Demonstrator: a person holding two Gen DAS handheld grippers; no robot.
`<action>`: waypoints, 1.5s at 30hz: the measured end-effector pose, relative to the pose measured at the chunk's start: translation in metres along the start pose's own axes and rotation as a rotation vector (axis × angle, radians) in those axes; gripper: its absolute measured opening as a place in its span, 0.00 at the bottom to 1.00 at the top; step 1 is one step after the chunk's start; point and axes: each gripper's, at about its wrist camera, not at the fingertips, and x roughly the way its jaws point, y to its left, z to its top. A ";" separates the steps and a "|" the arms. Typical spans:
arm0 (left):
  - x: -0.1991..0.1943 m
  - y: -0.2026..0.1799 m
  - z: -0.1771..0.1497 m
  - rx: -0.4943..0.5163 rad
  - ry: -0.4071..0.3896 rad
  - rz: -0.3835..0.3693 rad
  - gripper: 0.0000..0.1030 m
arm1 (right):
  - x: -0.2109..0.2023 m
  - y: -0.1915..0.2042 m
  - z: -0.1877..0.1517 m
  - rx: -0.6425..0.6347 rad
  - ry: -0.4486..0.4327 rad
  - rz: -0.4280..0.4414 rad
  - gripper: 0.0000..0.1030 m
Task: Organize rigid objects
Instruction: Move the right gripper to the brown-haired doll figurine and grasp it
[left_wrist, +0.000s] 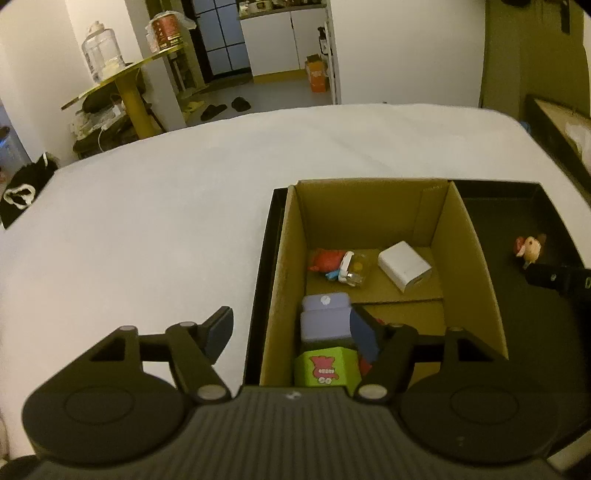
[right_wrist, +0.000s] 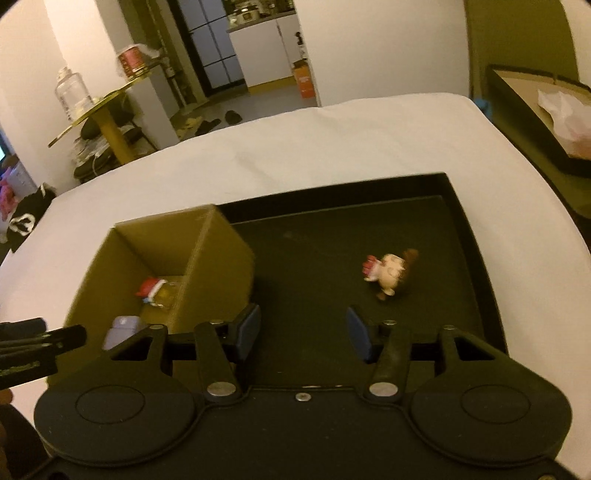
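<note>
In the cardboard box (left_wrist: 369, 221), most toys already lie; one figurine (right_wrist: 389, 273) remains at one o'clock of your empty, part-open right tool (right_wrist: 303, 332); your left tool (left_wrist: 291, 332) gapes empty.

Dim yellowish indoor light, fisheye-curved edges, slight blur in the right-wrist view.

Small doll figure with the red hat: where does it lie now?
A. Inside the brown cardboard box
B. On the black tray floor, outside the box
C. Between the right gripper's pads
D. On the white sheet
B: the small doll figure lies on the bare black tray, beside the cardboard box.
</note>
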 end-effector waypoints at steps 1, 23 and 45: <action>0.000 -0.001 0.000 0.004 0.001 0.003 0.67 | 0.001 -0.003 -0.001 0.013 0.000 -0.001 0.55; 0.008 -0.035 0.007 0.134 0.042 0.216 0.78 | 0.047 -0.018 -0.031 0.014 -0.027 -0.119 0.86; 0.020 -0.043 0.009 0.152 0.060 0.242 0.78 | 0.086 -0.021 -0.008 0.011 -0.125 -0.311 0.75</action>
